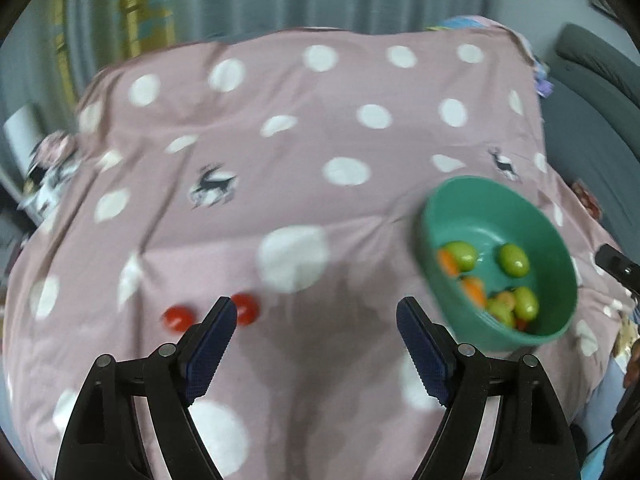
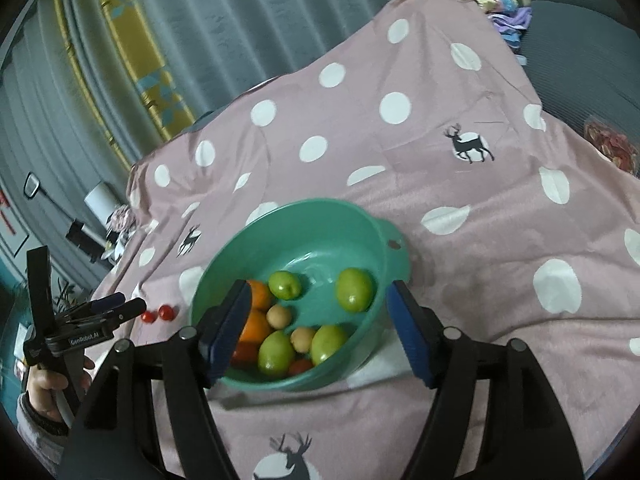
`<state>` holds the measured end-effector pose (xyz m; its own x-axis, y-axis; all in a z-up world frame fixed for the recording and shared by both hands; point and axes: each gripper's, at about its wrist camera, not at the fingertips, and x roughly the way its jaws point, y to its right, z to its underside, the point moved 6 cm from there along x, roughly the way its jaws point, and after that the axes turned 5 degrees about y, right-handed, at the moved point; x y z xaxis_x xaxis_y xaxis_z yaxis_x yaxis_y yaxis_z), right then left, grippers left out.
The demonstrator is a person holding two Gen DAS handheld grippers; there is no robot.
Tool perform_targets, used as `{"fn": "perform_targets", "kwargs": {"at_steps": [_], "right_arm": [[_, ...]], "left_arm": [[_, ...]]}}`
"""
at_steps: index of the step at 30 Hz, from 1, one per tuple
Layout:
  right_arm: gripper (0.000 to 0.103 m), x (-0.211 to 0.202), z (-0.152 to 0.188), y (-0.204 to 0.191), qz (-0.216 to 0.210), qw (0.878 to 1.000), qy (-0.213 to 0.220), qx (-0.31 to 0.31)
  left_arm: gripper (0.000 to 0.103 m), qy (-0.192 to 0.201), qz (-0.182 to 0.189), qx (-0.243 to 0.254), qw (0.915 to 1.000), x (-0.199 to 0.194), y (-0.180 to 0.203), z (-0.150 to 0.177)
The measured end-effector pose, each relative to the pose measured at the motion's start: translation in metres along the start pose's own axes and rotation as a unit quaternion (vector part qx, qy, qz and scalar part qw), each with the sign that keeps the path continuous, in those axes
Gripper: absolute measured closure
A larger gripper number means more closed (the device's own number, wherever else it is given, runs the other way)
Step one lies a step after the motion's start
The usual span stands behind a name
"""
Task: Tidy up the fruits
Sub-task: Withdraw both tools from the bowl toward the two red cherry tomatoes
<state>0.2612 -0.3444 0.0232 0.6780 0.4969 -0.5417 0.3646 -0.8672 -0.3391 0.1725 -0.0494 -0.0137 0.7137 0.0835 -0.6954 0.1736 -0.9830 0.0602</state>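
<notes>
Tongs: left tongs (image 1: 312, 316) released | right tongs (image 2: 318, 296) released, over bowl (image 2: 384, 236) | print "GenRobot.AI"

Only one bit of lettering can be made out from here. It sits on the left gripper (image 2: 120, 308), seen off to the left of the right-hand tool's jaws: small white print along the black body, a little behind its tips, reading roughly "GenRobot.AI". The letters are tiny and slightly smeared, so the first characters are not certain. A second, smaller mark sits further back on the same black body, too small to read. The red strip (image 2: 5, 212) on the far wall to the left shows no legible characters.
</notes>
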Motion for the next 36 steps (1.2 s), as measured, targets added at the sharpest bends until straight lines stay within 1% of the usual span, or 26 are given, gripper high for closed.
{"fn": "perform_targets", "kwargs": {"at_steps": [4, 8, 11, 14, 20, 28, 32, 36], "right_arm": [[0.032, -0.004, 0.006, -0.017, -0.015, 0.999, -0.009, -0.029], [0.031, -0.004, 0.016, -0.038, -0.033, 0.997, -0.024, -0.064], [0.031, -0.001, 0.024, -0.058, -0.051, 0.994, -0.037, -0.086], [0.031, 0.003, 0.035, -0.079, -0.071, 0.99, -0.054, -0.107], [0.031, 0.017, 0.056, -0.122, -0.108, 0.98, -0.087, -0.14], [0.031, 0.043, 0.086, -0.172, -0.144, 0.965, -0.14, -0.171], [0.03, 0.058, 0.093, -0.193, -0.149, 0.959, -0.152, -0.186], [0.029, 0.072, 0.094, -0.207, -0.149, 0.958, -0.161, -0.186]], "left_arm": [[0.021, 0.003, -0.034, -0.034, 0.9988, -0.02, -0.042, 0.018], [0.021, -0.003, -0.06, -0.061, 0.9963, -0.035, -0.078, 0.039], [0.021, -0.007, -0.074, -0.082, 0.9938, -0.043, -0.097, 0.053], [0.021, -0.007, -0.077, -0.097, 0.9923, -0.047, -0.107, 0.062], [0.021, -0.002, -0.074, -0.099, 0.9923, -0.046, -0.11, 0.07], [0.021, -0.013, -0.082, -0.072, 0.994, -0.037, -0.103, 0.076], [0.021, -0.008, -0.076, -0.07, 0.9946, -0.035, -0.104, 0.073], [0.021, 0.002, -0.075, -0.07, 0.9947, -0.035, -0.107, 0.067]]}}
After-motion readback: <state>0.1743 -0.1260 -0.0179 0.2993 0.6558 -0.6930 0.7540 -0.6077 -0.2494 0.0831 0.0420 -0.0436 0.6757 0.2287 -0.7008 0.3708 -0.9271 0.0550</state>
